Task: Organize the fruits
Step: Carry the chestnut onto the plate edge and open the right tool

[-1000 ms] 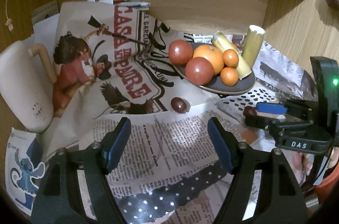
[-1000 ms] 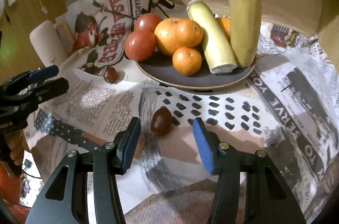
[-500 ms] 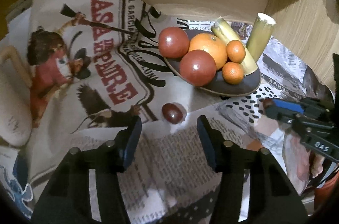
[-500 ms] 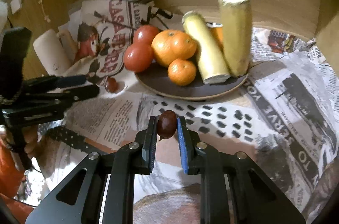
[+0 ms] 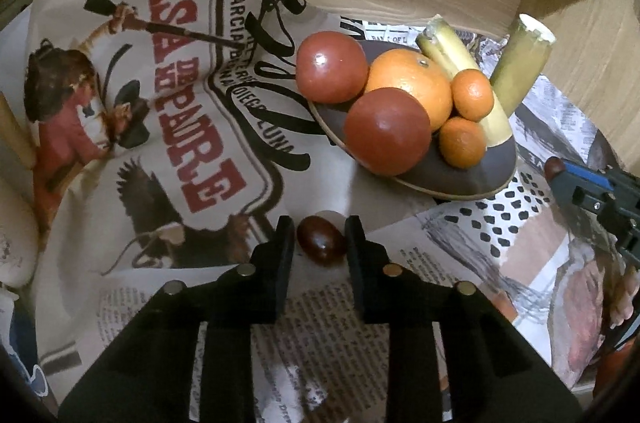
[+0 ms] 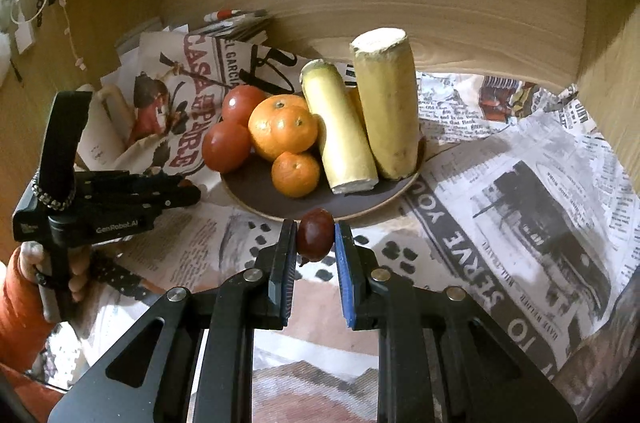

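Note:
A dark plate (image 5: 472, 179) (image 6: 372, 203) holds two red tomatoes (image 5: 386, 131), an orange (image 5: 408, 83), two mandarins (image 6: 295, 174) and two banana pieces (image 6: 384, 103). My left gripper (image 5: 320, 235) has its jaws close around a small dark grape tomato (image 5: 321, 239) lying on the newspaper; I cannot tell whether the fingers touch it. My right gripper (image 6: 315, 237) is shut on a second dark grape tomato (image 6: 315, 234), held above the paper just in front of the plate's rim. The right gripper also shows in the left wrist view (image 5: 560, 175).
Newspaper sheets (image 5: 160, 103) cover the desk. A wooden back wall (image 6: 400, 3) with sticky notes and a side panel (image 5: 592, 43) close in the space. A cream object (image 5: 12, 231) lies at the far left. The hand on the left gripper (image 6: 60, 191) is at left.
The left gripper moved forward and narrowed its jaws around the grape tomato on the paper. The right gripper closed on its grape tomato, lifted it and carried it toward the plate.

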Demonstrator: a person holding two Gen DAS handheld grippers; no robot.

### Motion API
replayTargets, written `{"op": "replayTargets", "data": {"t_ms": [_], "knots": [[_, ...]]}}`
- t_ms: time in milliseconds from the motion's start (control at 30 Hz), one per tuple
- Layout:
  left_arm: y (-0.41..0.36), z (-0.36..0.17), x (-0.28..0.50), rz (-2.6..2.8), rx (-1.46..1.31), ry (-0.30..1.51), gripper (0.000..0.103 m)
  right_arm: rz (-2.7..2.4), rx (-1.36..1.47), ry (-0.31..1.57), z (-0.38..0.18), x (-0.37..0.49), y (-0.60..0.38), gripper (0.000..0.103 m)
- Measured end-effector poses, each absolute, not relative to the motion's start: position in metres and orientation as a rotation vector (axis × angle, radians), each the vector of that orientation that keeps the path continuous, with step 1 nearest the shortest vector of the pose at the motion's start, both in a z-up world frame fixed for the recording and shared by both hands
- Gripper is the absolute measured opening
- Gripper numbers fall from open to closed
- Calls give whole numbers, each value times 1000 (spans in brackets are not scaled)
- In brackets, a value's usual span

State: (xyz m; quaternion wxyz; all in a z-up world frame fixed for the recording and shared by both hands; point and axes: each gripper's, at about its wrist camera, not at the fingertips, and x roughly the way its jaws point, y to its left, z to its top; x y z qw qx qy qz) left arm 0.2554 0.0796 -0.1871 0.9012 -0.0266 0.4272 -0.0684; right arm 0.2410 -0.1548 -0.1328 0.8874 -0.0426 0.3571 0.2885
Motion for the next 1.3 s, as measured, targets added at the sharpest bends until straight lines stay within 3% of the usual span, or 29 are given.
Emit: {"op": "replayTargets", "data": {"t_ms": [733, 1300], "knots": [[27, -131, 224, -208, -10, 731, 22, 635, -94, 667, -119, 241, -159, 17], [-7, -151, 255, -267, -25, 789, 22, 682, -108, 732, -143, 268, -148, 17]]}}
